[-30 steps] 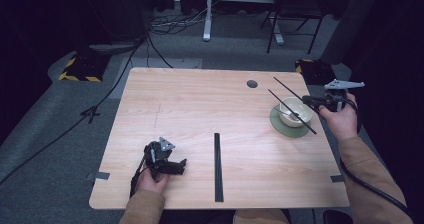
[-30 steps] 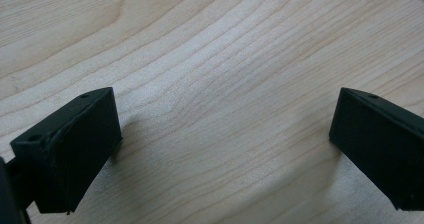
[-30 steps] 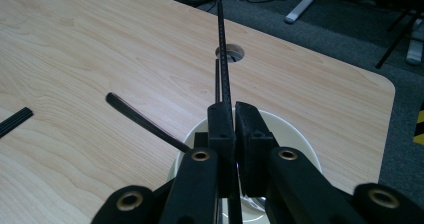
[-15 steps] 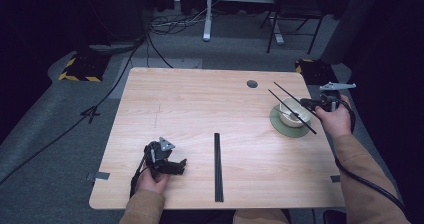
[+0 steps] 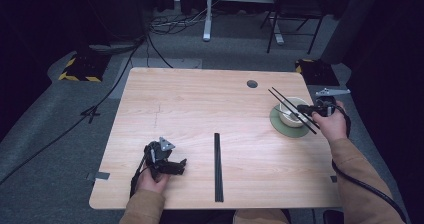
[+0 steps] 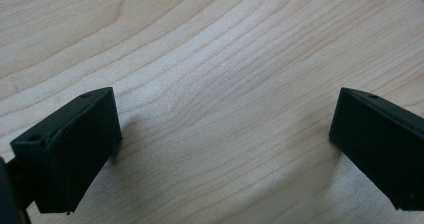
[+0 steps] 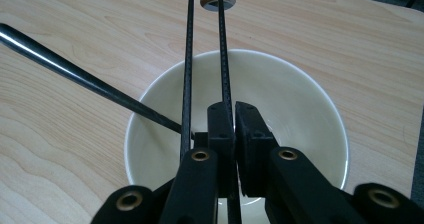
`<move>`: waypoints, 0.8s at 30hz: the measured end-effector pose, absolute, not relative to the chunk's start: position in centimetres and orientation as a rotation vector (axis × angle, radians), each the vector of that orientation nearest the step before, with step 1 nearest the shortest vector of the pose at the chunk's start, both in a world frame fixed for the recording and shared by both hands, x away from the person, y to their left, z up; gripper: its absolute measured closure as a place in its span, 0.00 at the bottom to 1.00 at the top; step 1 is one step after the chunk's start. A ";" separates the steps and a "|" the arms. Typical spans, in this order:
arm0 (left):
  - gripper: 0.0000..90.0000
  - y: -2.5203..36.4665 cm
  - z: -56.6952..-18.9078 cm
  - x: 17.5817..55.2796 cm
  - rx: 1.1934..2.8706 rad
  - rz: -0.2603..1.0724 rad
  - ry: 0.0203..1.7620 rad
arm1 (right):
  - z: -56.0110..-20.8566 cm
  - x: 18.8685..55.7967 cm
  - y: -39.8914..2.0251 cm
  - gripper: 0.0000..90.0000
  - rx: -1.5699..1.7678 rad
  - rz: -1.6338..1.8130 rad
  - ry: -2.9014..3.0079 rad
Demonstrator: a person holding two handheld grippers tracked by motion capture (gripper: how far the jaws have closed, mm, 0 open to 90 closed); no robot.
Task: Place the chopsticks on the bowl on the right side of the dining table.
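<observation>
high view: chopsticks [image 5: 294, 111] seemingly over bowl [image 5: 292, 112] rim

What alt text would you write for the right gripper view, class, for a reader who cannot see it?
The right claw, shut on a pair of black chopsticks, holds them over a cream bowl on a wooden table. A dark metal handle leans out of the bowl to the left.

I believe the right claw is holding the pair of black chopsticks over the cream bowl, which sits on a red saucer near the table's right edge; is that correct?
Nearly: the saucer is green, not red, as the high view shows. The rest holds: the right claw is shut on the black chopsticks over the cream bowl, near the right edge of the table.
</observation>
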State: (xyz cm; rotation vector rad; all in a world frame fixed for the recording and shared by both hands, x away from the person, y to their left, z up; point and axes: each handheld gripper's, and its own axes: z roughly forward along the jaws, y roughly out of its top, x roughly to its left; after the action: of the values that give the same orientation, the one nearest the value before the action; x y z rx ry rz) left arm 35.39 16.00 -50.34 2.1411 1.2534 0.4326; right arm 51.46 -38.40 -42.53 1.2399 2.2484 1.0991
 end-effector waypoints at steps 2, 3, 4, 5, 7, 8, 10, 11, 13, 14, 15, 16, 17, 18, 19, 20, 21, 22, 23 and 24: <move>0.00 16.0 -50.3 35.4 2.141 0.433 1.253 | -42.8 51.5 -38.5 0.96 1.238 1.094 2.252; 0.00 16.0 -50.3 35.4 2.141 0.433 1.253 | -42.8 51.5 -38.4 0.96 1.243 1.098 2.251; 0.00 16.0 -50.3 35.4 2.141 0.433 1.254 | -42.9 51.5 -38.4 0.95 1.240 1.104 2.253; 0.00 16.0 -50.3 35.4 2.141 0.433 1.253 | -42.8 51.5 -38.4 0.93 1.242 1.104 2.249; 0.00 16.0 -50.3 35.4 2.141 0.433 1.253 | -42.6 51.5 -38.4 0.83 1.239 1.107 2.217; 0.00 16.0 -50.3 35.4 2.141 0.433 1.254 | -42.5 51.5 -38.4 0.80 1.234 1.124 2.210; 0.00 16.0 -50.3 35.4 2.141 0.433 1.254 | -42.3 51.5 -38.2 0.70 1.223 1.139 2.201; 0.00 16.0 -50.3 35.4 2.141 0.433 1.253 | -42.2 51.5 -38.1 0.66 1.214 1.136 2.194; 0.00 16.0 -50.3 35.4 2.141 0.433 1.253 | -42.3 51.5 -37.7 0.61 1.209 1.144 2.198; 0.00 16.0 -50.3 35.4 2.141 0.433 1.254 | -42.4 51.6 -37.5 0.59 1.203 1.137 2.200; 0.00 16.0 -50.3 35.4 2.142 0.435 1.253 | -42.5 51.6 -37.3 0.59 1.195 1.129 2.202; 0.00 16.0 -50.3 35.4 2.141 0.432 1.254 | -42.7 51.7 -37.0 0.60 1.193 1.118 2.215; 0.00 16.0 -50.3 35.4 2.141 0.433 1.254 | -42.8 51.7 -36.8 0.60 1.202 1.118 2.218; 0.00 16.0 -50.3 35.4 2.143 0.431 1.254 | -43.0 51.8 -36.7 0.62 1.195 1.094 2.228; 0.00 16.0 -50.3 35.4 2.143 0.431 1.254 | -43.1 51.9 -36.6 0.64 1.201 1.086 2.236; 0.00 16.0 -50.3 35.4 2.143 0.432 1.254 | -43.2 52.0 -36.5 0.68 1.196 1.075 2.247; 0.00 16.0 -50.3 35.4 2.141 0.433 1.253 | -43.3 52.0 -36.3 0.75 1.199 1.069 2.255; 0.00 16.0 -50.3 35.4 2.141 0.433 1.254 | -43.3 52.0 -36.2 0.85 1.181 1.039 2.275; 0.00 16.0 -50.3 35.4 2.141 0.433 1.254 | -43.3 52.0 -36.1 0.89 1.166 1.016 2.297; 0.00 16.0 -50.3 35.4 2.141 0.433 1.254 | -43.4 52.0 -36.0 0.89 1.155 1.017 2.313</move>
State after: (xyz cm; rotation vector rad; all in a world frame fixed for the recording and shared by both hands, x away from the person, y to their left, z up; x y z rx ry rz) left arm 35.39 15.99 -50.33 2.1412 1.2536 0.4325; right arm 51.97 -35.97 -43.36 1.1547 2.3134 1.0171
